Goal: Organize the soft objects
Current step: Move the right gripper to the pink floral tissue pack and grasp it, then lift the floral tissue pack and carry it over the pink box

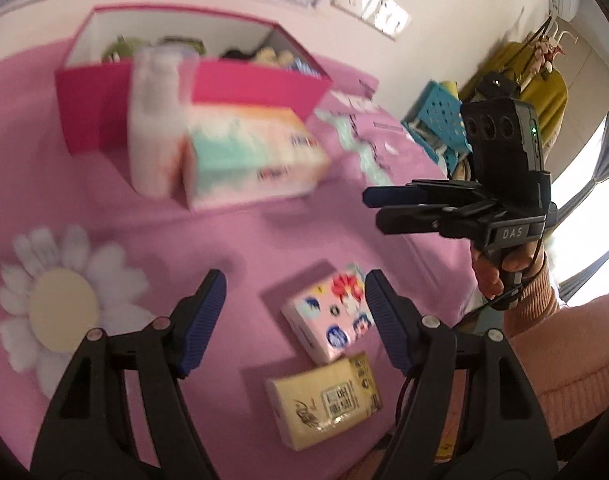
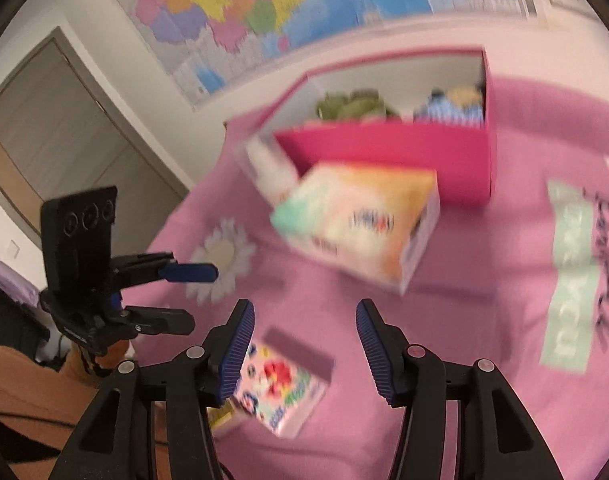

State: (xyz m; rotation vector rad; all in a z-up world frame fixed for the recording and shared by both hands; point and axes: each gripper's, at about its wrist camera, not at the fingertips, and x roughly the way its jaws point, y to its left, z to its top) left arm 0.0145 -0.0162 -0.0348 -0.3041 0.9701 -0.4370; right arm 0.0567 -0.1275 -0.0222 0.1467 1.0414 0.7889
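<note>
A magenta box stands open at the back of the pink bedspread, with soft toys inside. A large pastel tissue pack and a white roll pack lie in front of it. A small pink cartoon tissue pack and a yellow tissue pack lie nearer. My left gripper is open and empty above the small packs. My right gripper is open and empty, over the pink pack.
A white daisy print marks the bedspread's left part. A blue perforated basket and yellow clothes stand beyond the bed's right edge. A map hangs on the wall, a door at left.
</note>
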